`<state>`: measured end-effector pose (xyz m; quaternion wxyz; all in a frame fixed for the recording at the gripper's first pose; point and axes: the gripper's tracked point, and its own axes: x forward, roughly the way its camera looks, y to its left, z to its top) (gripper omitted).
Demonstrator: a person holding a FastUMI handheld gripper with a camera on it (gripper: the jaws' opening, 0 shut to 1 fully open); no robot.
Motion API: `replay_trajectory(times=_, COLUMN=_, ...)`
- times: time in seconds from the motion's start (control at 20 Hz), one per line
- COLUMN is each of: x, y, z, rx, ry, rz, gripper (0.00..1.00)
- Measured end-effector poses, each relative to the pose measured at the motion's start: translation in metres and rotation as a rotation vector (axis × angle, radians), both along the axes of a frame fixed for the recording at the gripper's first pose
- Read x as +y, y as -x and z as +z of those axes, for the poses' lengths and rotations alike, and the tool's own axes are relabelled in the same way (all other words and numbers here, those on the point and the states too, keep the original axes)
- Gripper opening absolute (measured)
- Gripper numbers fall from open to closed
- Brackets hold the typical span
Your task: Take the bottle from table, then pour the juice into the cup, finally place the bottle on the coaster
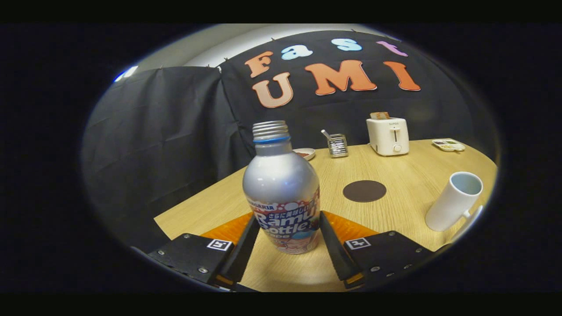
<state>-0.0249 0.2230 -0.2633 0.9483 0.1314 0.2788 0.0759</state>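
Observation:
A silver aluminium bottle (281, 184) with a threaded neck, no cap and a colourful label stands upright between my fingers. My gripper (289, 216) is shut on the bottle, one finger pressing each side of the label band. Beyond the bottle to the right, a round dark brown coaster (364, 191) lies flat on the wooden table (408, 171). A white cup (454, 199) with a handle stands further right, past my right finger, its mouth open upward.
A white toaster (388, 136) with a slice in it stands at the table's far edge. Left of it are a small wire holder (337, 145) and a small dish (304, 153). A flat tray (448, 144) lies at the far right. The table's left edge runs close to the bottle.

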Motion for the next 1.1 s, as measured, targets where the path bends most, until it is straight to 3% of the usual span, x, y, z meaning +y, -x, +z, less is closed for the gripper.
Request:
replay_trajectory(times=0.35, x=-0.037, y=0.005, z=0.021, rx=-0.032, ry=-0.120, rz=-0.106, gripper=0.78)
replay_trajectory(times=0.8, x=-0.072, y=0.007, z=0.019, rx=0.006, ry=-0.414, rz=-0.277, gripper=0.78)
replay_trajectory(times=1.1, x=-0.075, y=0.012, z=0.017, rx=0.052, ry=-0.566, rz=-0.317, gripper=0.78)
